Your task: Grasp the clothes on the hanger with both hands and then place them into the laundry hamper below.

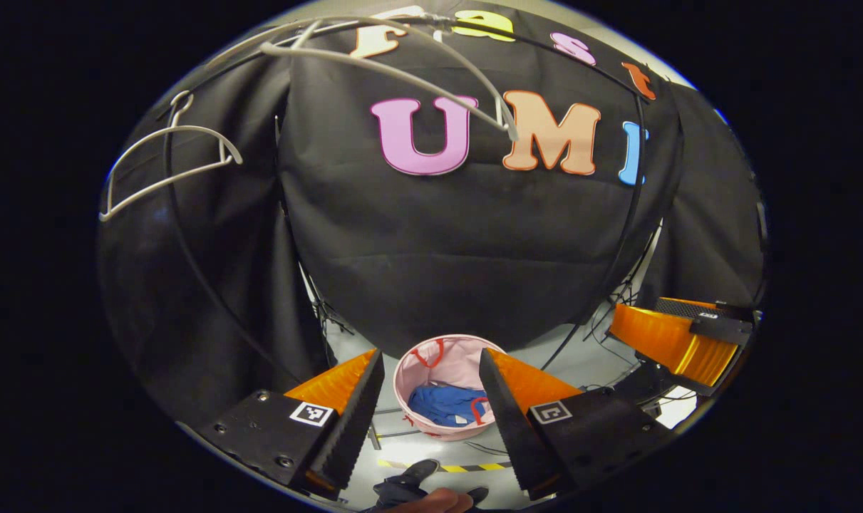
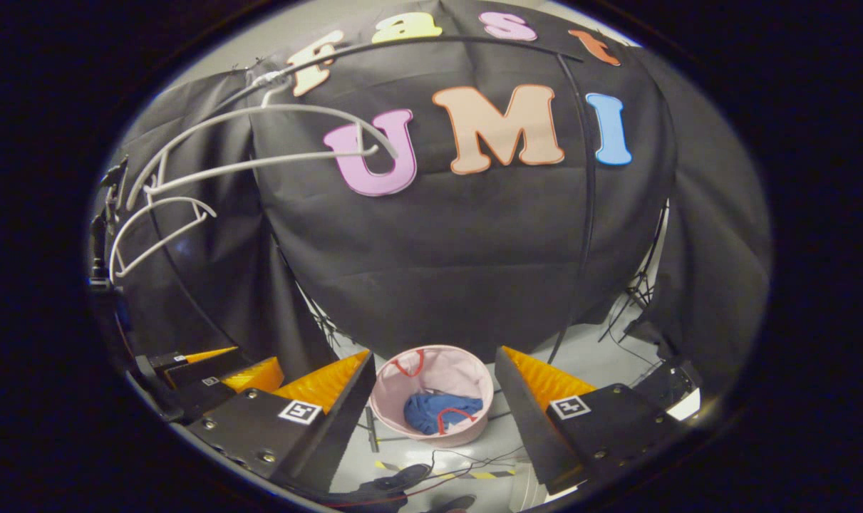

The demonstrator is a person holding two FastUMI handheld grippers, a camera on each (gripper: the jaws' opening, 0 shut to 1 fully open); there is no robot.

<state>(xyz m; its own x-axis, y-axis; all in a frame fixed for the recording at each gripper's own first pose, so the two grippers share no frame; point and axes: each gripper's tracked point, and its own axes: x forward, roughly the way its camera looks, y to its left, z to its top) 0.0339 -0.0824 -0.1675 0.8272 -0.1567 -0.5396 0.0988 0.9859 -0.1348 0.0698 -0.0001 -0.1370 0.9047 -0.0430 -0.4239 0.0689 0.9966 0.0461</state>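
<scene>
Seen in the left gripper view: the left gripper [image 1: 431, 420] held above the floor with fingers spread wide and nothing between them, framing a round pale-pink fabric laundry hamper with red handles [image 1: 445, 356] far below. Inside that hamper lay a crumpled blue garment [image 1: 442, 405], resting on the bottom, clear of both grippers. Overhead hung a bare grey plastic clothes hanger [image 1: 395, 68], tilted, with a second bare grey hanger [image 1: 167, 164] further left, both suspended from a thin dark curved rail [image 1: 616, 78] in front of the black cloth wall. At the right edge showed the other gripper [image 1: 680, 338], well apart, its opening impossible to judge from there. Seen in the right gripper view: the right gripper [image 2: 431, 413] likewise spread wide and empty, the same pink hamper [image 2: 442, 374] between its fingers far below, the blue garment [image 2: 431, 412] heaped inside with a red handle loop lying over it. At lower left, part of the left gripper [image 2: 224, 370], just beside. Both hangers [image 2: 260, 142] up at the left, bare. On the grey floor [image 2: 581, 356] near the hamper: thin black cables, a strip of yellow-and-black striped tape [image 2: 474, 474], and dark shoes [image 2: 402, 476] at the bottom edge. Nothing stood between either gripper and the hamper's open mouth.
</scene>
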